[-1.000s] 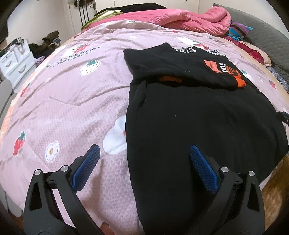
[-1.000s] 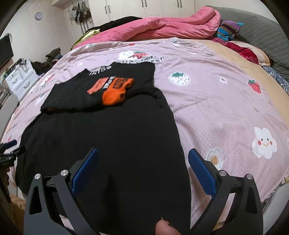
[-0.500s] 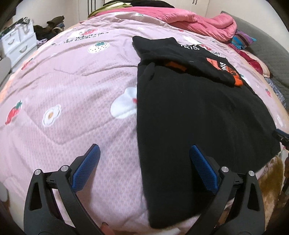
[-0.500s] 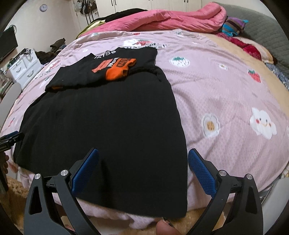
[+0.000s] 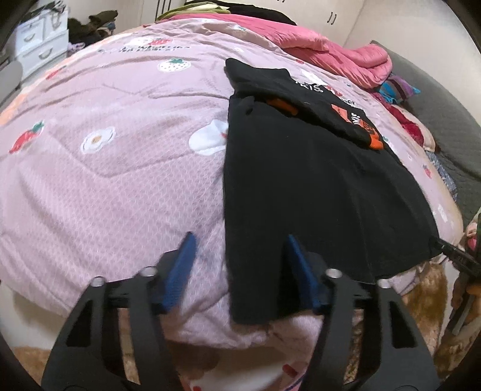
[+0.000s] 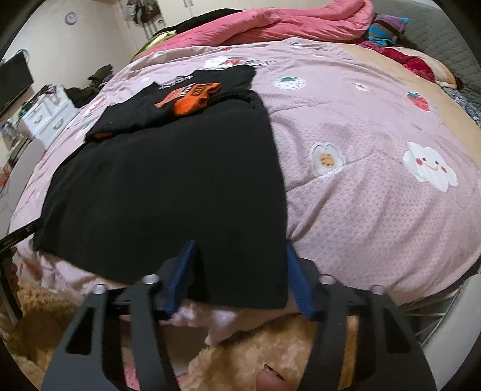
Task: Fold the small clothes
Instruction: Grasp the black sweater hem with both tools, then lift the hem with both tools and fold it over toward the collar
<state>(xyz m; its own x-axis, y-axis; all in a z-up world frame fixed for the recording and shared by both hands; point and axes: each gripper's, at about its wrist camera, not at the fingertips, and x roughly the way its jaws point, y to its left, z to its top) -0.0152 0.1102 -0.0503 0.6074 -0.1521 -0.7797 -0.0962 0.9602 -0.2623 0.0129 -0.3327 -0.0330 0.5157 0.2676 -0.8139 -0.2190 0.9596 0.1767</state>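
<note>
A black garment (image 5: 315, 192) lies flat on the pink printed bedspread (image 5: 120, 186), its far part folded over and showing an orange print (image 6: 192, 99). My left gripper (image 5: 239, 236) hangs over the garment's near left corner. Its jaws are closing, with the corner between the blue pads (image 5: 183, 264) and no squeeze to be seen. My right gripper (image 6: 240, 244) is at the near right corner (image 6: 246, 285) of the same hem, its jaws likewise closing around the cloth. The other gripper's tip shows at each view's edge (image 5: 451, 252) (image 6: 18, 234).
A pink duvet (image 6: 285, 24) is heaped at the far side, with pillows (image 6: 415, 60) and a grey headboard (image 5: 445, 120) to the right. White drawers (image 6: 48, 117) stand to the left. A brown shaggy rug (image 6: 270, 355) lies below the bed's near edge.
Both grippers drew back to the garment's near hem, so the bed edge and rug now show. Both pairs of jaws have narrowed from wide open to about half.
</note>
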